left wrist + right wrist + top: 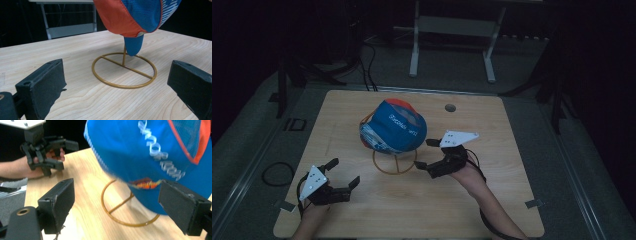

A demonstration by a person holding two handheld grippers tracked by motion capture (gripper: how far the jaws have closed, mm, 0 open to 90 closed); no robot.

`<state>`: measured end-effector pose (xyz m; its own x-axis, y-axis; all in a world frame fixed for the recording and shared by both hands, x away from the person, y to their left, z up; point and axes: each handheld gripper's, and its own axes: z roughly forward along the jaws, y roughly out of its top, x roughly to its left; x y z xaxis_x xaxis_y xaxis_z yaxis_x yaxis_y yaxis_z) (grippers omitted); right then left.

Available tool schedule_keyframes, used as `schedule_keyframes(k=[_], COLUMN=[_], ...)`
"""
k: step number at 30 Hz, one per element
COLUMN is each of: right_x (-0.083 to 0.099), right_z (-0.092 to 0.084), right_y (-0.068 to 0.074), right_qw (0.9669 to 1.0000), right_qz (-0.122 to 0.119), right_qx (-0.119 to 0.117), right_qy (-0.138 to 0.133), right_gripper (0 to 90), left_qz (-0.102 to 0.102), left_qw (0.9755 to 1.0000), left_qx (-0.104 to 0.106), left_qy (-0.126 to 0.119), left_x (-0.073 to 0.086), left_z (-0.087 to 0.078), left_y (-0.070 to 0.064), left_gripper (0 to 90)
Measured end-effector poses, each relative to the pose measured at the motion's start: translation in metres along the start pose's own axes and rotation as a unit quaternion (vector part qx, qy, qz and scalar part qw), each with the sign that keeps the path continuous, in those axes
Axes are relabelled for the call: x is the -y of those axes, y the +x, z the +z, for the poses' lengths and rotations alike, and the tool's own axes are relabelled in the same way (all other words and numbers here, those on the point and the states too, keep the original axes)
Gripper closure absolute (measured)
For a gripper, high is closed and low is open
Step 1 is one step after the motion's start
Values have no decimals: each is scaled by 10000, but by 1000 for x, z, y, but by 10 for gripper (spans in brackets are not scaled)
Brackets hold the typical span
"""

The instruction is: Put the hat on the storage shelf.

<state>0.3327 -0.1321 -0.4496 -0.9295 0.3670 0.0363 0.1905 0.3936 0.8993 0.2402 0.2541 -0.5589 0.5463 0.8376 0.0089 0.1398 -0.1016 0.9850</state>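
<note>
A blue and orange cap (393, 127) hangs on a gold wire stand (394, 162) with a ring base, in the middle of the wooden table (492, 200). My left gripper (345, 172) rests at the front left, open, its jaws pointing toward the stand with nothing between them. In the left gripper view the cap (135, 15) hangs over the ring base (120, 86), beyond the wide-set jaws. My right gripper (424, 154) sits just right of the stand, open, close to the cap's lower edge. In the right gripper view the cap (150, 152) looms above the stand (117, 217), and neither pad is on it.
A round hole (450, 107) is cut in the table's far right part. A grey metal frame (452, 30) stands on the floor behind the table. A black cable loop (277, 173) lies on the floor at the left. The left gripper (66, 155) appears far off in the right gripper view.
</note>
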Motion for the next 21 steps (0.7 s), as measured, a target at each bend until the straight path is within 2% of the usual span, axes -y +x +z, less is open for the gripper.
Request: schedule_keyframes(k=[7, 12, 21], right_x=[26, 43, 71], right_z=[1, 0, -4], right_y=[0, -2, -9], right_qw=[9998, 9996, 9996], right_qz=[-73, -14, 58], right_qx=[-82, -101, 49], right_qy=[141, 257, 255], right_gripper=[140, 141, 141], left_qz=[8, 28, 27], left_qw=[10000, 10000, 9999], left_qx=[54, 75, 101], left_qy=[-11, 20, -2], left_x=[0, 0, 1], left_z=[1, 2, 2], left_y=[-2, -2, -2], left_gripper=[18, 18, 17])
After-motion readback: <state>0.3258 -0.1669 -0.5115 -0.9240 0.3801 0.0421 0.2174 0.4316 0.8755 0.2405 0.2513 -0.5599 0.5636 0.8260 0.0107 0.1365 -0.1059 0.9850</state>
